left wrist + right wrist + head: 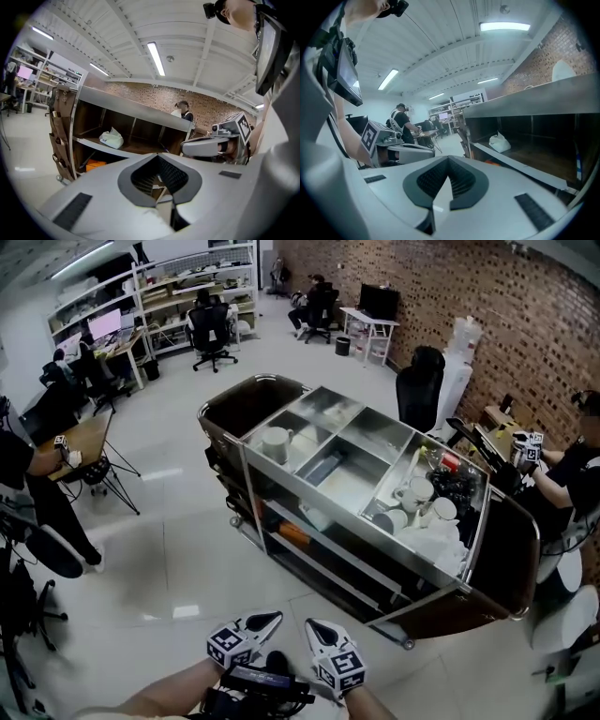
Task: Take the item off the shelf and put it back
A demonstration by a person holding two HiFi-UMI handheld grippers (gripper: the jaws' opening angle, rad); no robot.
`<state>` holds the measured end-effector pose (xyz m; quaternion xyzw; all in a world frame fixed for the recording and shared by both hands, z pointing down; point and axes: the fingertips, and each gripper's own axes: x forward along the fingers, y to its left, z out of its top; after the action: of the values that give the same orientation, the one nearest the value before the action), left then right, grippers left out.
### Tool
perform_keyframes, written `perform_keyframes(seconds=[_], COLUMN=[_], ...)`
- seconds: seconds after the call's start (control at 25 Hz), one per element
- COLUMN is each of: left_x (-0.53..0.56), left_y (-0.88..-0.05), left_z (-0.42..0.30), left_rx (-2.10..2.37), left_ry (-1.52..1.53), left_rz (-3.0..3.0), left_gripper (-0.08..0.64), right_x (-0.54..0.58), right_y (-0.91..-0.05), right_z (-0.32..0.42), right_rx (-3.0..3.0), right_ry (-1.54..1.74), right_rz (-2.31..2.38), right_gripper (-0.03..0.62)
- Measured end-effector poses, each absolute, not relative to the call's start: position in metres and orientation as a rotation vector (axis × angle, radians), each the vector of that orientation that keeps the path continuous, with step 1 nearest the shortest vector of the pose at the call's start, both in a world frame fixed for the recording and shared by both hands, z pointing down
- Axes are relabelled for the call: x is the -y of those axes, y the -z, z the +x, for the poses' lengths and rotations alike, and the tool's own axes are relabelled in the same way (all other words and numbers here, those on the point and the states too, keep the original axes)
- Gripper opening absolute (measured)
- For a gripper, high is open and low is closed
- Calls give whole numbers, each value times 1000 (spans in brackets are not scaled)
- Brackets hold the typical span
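Left gripper (265, 621) is clamped shut on nothing, and the right gripper (317, 627) is the same deal. Both are well short of the steel cart (246, 407). The item looks like a white crumpled plastic bag (111, 138), sitting alone on the middle shelf (91, 143) above something orange (96, 165). My guess: light, soft, squishy, a bit slippery, not fragile. I'd open up and pinch the bunched top rather than the belly, since the film could slide out of the pads.
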<state>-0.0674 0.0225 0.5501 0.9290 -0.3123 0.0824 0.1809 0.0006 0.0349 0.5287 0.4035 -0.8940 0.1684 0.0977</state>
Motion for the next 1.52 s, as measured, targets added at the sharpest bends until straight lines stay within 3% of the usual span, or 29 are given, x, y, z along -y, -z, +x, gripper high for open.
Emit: perform_keyframes(seconds=[0.6,1.24,1.52], left_x=[18,111,178], left_y=[-555,-601,-640], left_z=[-124,-90,-43], left_rx=[1000,1054,1074], left_ry=[-225,-352,-542], left_rz=[2534,2478,2526], left_gripper=[11,11,122], right_x=[26,58,58], right_y=[-541,-566,-586], right_z=[-46,1,26], right_rx=[2646,2579,2512], right_ry=[-569,-736,-810], right_rz=[1120,1205,1262], right_gripper=[6,6,6])
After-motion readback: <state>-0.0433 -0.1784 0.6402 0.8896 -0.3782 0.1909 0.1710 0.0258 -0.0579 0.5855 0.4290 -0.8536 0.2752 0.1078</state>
